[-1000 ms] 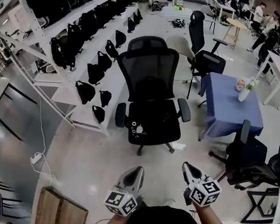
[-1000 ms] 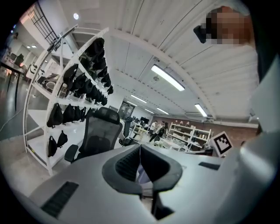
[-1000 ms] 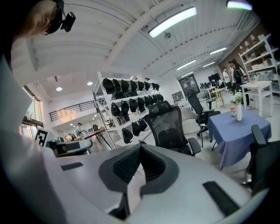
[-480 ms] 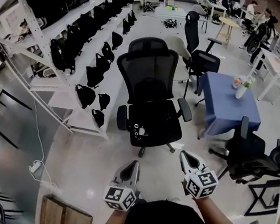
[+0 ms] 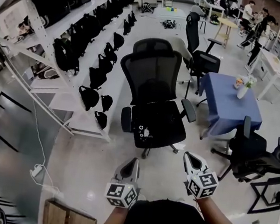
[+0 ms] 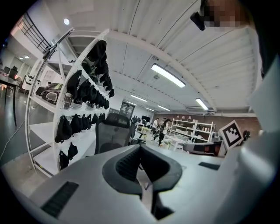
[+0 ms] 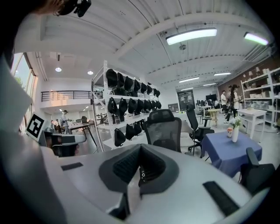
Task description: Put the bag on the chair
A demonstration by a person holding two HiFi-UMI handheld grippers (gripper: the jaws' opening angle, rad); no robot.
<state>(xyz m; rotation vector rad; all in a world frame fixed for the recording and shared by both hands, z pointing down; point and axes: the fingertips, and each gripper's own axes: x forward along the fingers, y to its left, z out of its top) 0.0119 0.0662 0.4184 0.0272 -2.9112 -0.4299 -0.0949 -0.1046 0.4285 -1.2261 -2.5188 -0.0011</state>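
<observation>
Ahead and to the left of the tongs stands the rack, nearer the left gripper, hung with black bags. Straight ahead of both is the chair, with something white-ringed on its dark seat; whether that is a bag already lying there or one must come from the rack, I cannot tell. The left gripper and the right gripper are both pressed together on nothing

Bright, even light falls from ceiling tube lamps; fisheye edges bend, corners go black.
</observation>
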